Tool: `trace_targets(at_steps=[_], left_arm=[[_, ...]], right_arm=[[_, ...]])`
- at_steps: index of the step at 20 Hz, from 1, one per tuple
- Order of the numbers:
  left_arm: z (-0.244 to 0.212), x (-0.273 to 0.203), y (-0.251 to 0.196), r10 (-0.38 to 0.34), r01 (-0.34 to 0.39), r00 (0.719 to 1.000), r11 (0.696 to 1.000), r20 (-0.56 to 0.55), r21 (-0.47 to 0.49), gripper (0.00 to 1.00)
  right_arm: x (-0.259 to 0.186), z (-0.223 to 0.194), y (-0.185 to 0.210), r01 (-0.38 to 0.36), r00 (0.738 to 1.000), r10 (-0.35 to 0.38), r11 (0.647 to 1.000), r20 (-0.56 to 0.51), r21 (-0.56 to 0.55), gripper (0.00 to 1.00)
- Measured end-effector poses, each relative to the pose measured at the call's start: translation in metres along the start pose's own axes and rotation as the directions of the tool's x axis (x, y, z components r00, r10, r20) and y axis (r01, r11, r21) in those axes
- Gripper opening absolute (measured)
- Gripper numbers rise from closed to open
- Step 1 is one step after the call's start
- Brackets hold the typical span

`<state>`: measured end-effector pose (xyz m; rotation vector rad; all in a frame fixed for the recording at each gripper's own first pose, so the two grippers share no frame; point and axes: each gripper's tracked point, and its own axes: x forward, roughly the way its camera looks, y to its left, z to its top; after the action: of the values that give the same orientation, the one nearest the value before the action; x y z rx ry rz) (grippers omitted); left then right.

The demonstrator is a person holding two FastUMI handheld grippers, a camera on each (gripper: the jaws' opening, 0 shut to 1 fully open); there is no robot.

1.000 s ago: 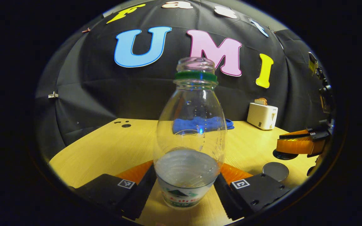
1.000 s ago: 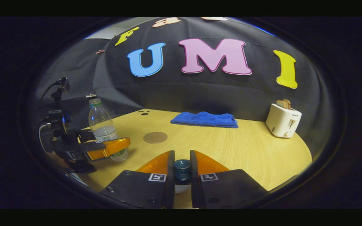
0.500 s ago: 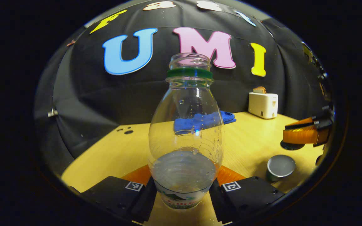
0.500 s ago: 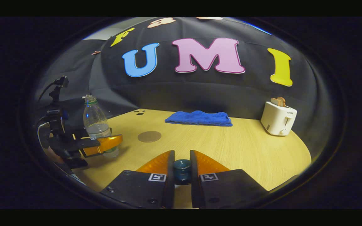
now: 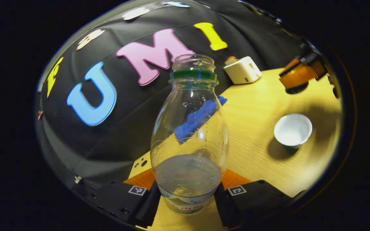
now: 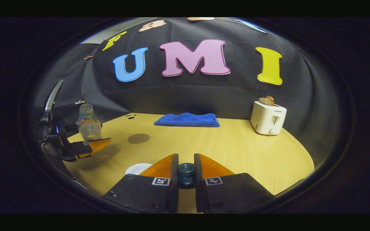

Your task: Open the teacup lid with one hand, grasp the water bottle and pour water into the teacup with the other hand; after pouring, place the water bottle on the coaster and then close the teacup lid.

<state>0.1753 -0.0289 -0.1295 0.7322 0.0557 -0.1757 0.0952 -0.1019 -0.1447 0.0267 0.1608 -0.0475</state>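
teacup [image 6: 137,168] perhaps half hidden

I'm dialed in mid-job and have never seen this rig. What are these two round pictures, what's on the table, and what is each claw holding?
There is no robot arm: a person carries a two-finger gripper in each hand, and each round picture comes from a camera riding on one gripper.

Left gripper view: the left gripper clamps an uncapped water bottle, partly full and tipped toward the open teacup.

Right gripper view: the right gripper pinches the knob of the teacup lid, held off the cup.

On the wooden table lie a round coaster, a blue cloth and a white toaster.
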Motion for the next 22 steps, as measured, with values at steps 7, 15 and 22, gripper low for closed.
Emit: trace_targets(at_steps=[7, 15, 22], left_arm=[[-0.009, 0.019, -0.026, -0.093, 0.101, 0.995, 0.961, -0.043, 0.259, 0.76], [-0.005, 0.035, -0.053, -0.2, 0.22, 0.975, 0.838, -0.093, 0.499, 0.76], [-0.013, 0.044, -0.065, -0.227, 0.268, 0.962, 0.71, -0.149, 0.651, 0.76]], right_arm=[[-0.015, -0.014, -0.031, 0.066, 0.998, -0.066, 0.997, -0.001, 0.05, 0.24], [-0.025, -0.027, -0.051, 0.112, 0.994, -0.111, 0.989, -0.016, 0.097, 0.24], [-0.032, -0.03, -0.059, 0.126, 0.992, -0.125, 0.987, -0.016, 0.099, 0.24]])
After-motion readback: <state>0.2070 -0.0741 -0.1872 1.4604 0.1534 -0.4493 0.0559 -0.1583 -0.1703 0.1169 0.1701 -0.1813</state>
